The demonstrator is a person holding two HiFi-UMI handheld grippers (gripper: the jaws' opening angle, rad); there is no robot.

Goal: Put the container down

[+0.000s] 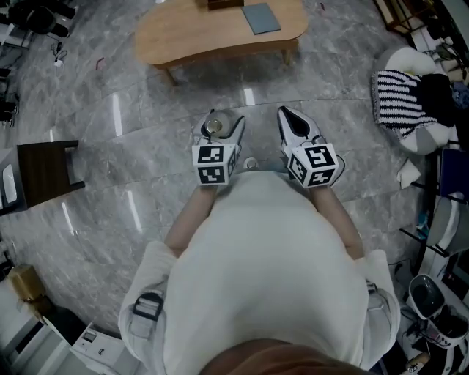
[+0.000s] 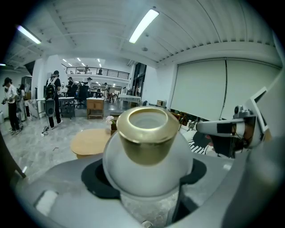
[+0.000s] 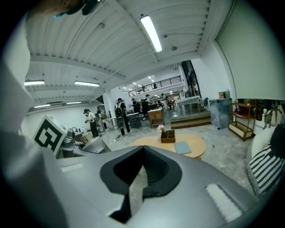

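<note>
The container [image 2: 147, 147] is a round white jar with a gold neck; it fills the left gripper view, its mouth facing away. My left gripper [image 1: 222, 126] is shut on its body, held close to the person's chest, well above the marble floor; the jar's gold rim [image 1: 213, 126] shows between the jaws in the head view. My right gripper [image 1: 287, 116] is level with it at the right, shut, with nothing between its black pads [image 3: 153, 171]. The low wooden table [image 1: 220, 33] stands ahead on the floor.
A grey-blue book [image 1: 261, 17] and a small brown box [image 3: 168, 136] lie on the wooden table. A dark side table [image 1: 45, 172] stands at the left. A striped cushion [image 1: 399, 102] and shelves are at the right. Several people stand far back [image 2: 53, 100].
</note>
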